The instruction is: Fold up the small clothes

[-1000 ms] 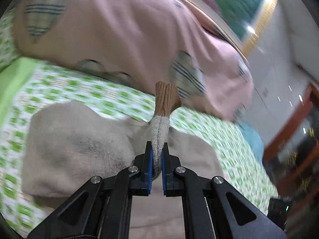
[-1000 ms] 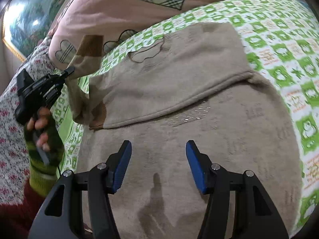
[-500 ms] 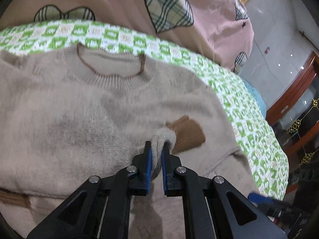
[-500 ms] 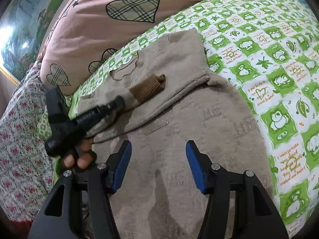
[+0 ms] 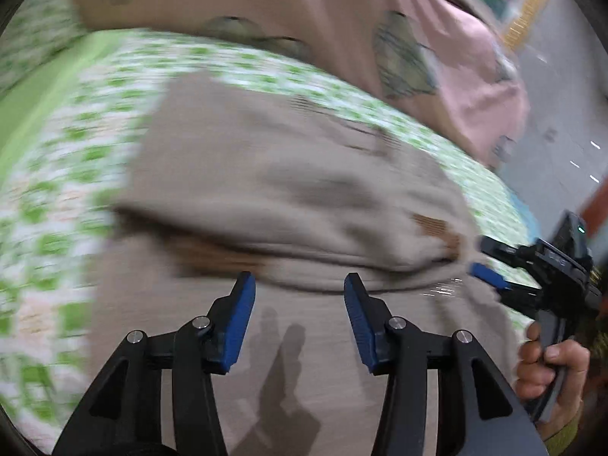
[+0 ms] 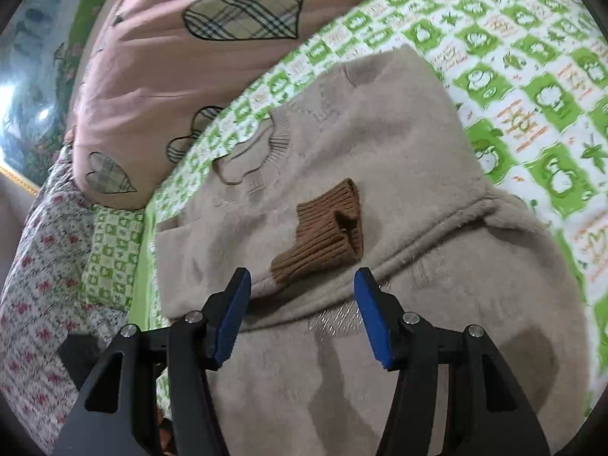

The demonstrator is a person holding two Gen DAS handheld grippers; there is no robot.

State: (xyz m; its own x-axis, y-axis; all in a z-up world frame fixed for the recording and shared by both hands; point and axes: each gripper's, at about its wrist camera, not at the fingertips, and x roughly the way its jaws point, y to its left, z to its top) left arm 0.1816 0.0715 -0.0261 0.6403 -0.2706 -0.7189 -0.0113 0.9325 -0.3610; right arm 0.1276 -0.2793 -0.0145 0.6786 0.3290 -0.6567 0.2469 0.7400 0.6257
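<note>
Blue-padded jaws on your left gripper (image 5: 298,321) and right gripper (image 6: 302,317) both stand apart, holding nothing. Just beyond them the beige sweater (image 6: 380,152) lies on the bed, one brown cuff (image 6: 323,231) folded across its body. Green-checked bedsheet (image 6: 532,76) surrounds it; a pink quilt (image 6: 159,68) lies behind. Your left view is motion-blurred, so details there are unclear.

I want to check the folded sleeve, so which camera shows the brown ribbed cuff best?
The right wrist view: the brown cuff lies sharp and centred on the beige sweater. The left wrist view is motion-blurred, showing it only as a brown smear at the sweater's edge.
</note>
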